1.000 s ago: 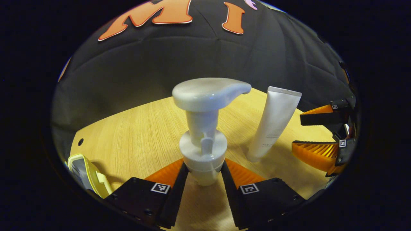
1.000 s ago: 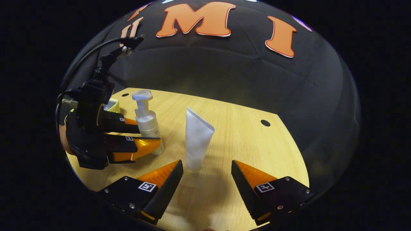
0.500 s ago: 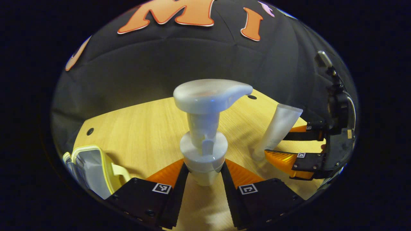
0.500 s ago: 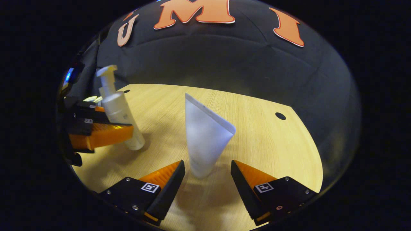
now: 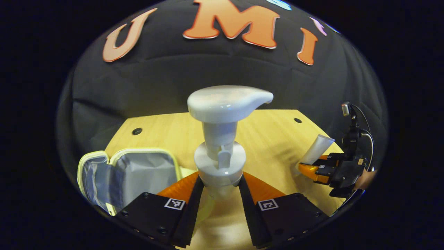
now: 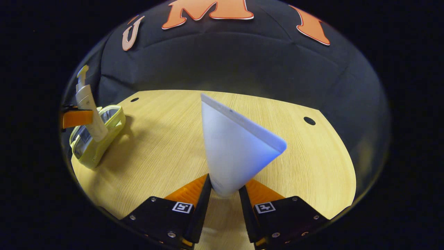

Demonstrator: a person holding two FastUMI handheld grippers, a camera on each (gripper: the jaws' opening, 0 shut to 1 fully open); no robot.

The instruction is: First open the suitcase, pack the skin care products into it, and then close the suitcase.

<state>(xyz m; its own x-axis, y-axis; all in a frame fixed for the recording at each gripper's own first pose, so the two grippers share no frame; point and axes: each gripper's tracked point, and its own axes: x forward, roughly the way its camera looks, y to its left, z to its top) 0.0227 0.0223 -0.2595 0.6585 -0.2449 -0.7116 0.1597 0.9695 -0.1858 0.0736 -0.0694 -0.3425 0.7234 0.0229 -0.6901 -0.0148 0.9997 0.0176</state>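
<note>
A white pump bottle (image 5: 220,139) stands upright between my left gripper's (image 5: 218,192) fingers, which are shut on its body; it is lifted and held above the open yellow-rimmed suitcase (image 5: 128,175) with grey lining at lower left. In the right gripper view that bottle (image 6: 88,109) hangs over the suitcase (image 6: 95,139) at far left. A white tube (image 6: 234,152) stands cap-down between my right gripper's (image 6: 223,194) fingers, which are shut on its lower end. In the left gripper view the tube (image 5: 317,149) and right gripper (image 5: 317,170) sit at far right.
The wooden table (image 6: 166,146) has small round holes near its back corners (image 6: 308,121). The black booth wall rises right behind the table's far edge. A hand (image 5: 367,177) holds the right gripper at the far right.
My left gripper carried the pump bottle left, over the open suitcase. My right gripper closed in on the tube and shut on it.
</note>
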